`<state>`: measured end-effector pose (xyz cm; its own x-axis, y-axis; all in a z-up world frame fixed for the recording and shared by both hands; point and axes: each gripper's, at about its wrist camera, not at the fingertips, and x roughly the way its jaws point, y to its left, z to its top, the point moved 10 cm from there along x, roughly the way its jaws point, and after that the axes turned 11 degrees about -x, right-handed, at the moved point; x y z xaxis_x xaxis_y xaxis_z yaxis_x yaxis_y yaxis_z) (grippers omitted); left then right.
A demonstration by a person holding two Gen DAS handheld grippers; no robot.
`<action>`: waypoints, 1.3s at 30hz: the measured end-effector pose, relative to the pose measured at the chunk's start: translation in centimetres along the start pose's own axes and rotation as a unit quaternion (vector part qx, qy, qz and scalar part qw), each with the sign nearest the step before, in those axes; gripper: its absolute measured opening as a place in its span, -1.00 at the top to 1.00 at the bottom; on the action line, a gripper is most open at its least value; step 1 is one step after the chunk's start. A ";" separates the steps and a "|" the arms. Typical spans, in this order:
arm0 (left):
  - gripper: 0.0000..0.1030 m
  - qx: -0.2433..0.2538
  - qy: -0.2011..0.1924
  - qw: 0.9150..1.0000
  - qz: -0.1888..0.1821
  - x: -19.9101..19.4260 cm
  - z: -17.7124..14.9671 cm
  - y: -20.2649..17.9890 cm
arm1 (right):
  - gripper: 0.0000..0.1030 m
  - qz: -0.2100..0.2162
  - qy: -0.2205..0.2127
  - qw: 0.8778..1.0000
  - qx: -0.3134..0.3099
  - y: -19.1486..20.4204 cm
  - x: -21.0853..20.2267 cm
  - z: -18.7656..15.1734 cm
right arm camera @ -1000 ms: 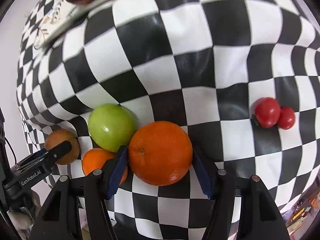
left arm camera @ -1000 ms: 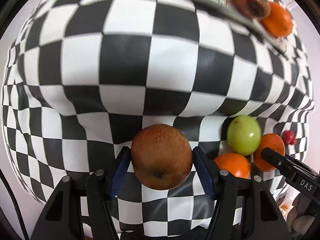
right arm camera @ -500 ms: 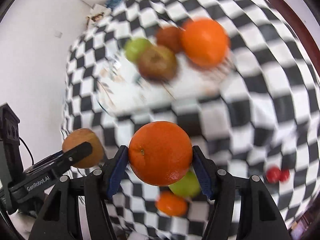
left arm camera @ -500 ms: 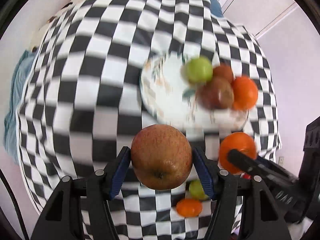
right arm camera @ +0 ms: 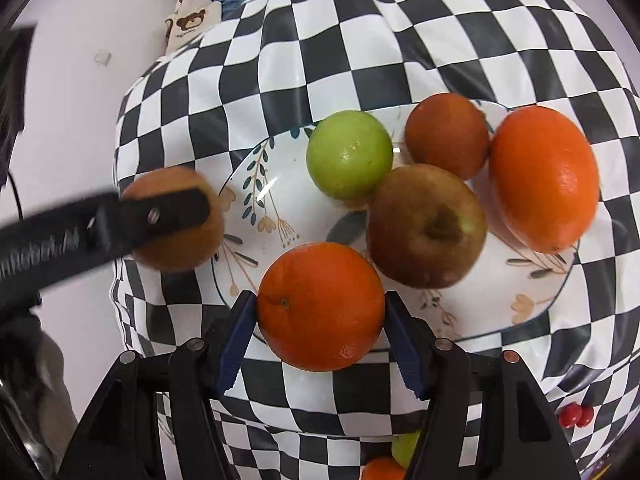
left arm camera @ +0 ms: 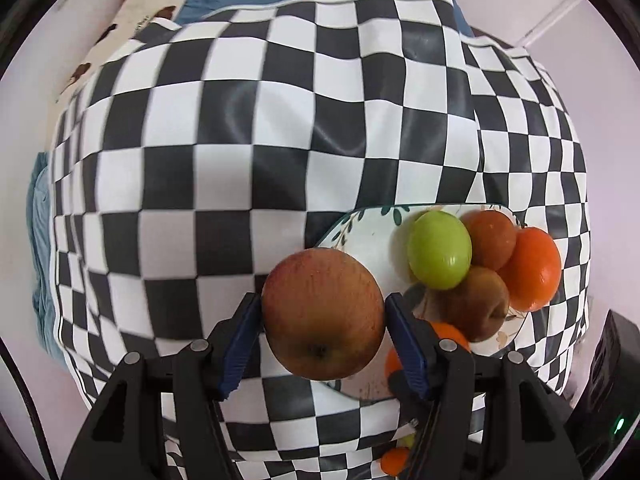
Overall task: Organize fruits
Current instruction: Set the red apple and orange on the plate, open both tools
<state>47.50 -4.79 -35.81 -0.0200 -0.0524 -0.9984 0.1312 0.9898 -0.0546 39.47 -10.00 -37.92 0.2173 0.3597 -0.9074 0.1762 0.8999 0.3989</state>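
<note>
My left gripper is shut on a brown-red apple and holds it above the left edge of the white floral plate. My right gripper is shut on an orange above the plate's near rim. On the plate lie a green apple, a brown apple, a reddish fruit and a large orange. The left gripper with its apple shows at the left of the right wrist view.
The plate sits on a black-and-white checkered cloth. On the cloth below lie a green apple, a small orange and two red cherry tomatoes. A teddy-bear print fabric lies beyond the table's far edge.
Both grippers rose from the cloth with their fruits and moved forward to the plate, which now lies close beneath them. The fruit left on the cloth dropped behind.
</note>
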 end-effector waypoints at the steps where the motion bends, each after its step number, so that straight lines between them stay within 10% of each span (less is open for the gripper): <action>1: -0.19 0.002 0.005 1.000 0.002 0.3 0.2 -0.2 | -0.29 -0.001 0.001 1.000 0.003 0.0 0.2 0.2; 8: -0.23 0.017 0.040 0.999 0.013 2.0 0.5 -1.2 | -0.33 0.012 0.031 0.999 0.030 -0.2 2.8 0.7; 12: -0.85 0.013 0.021 1.000 -0.002 0.7 1.1 -1.4 | -0.81 0.019 0.024 0.999 0.037 -1.0 1.3 0.9; 28: -0.85 -0.043 -0.103 0.994 0.014 -5.2 -5.1 3.2 | -0.81 -0.130 -0.020 0.990 -0.046 -6.5 -6.4 -1.9; 39: -0.85 -0.031 -0.185 0.982 0.014 -10.2 -10.2 1.5 | -0.81 -0.152 -0.079 0.983 -0.071 -5.8 -13.2 -5.1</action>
<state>37.80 -1.41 -25.54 0.3467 -0.0582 -0.9362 0.0661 0.9971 -0.0375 30.70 -18.71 -28.96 0.3234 0.0352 -0.9456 0.1238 0.9891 0.0792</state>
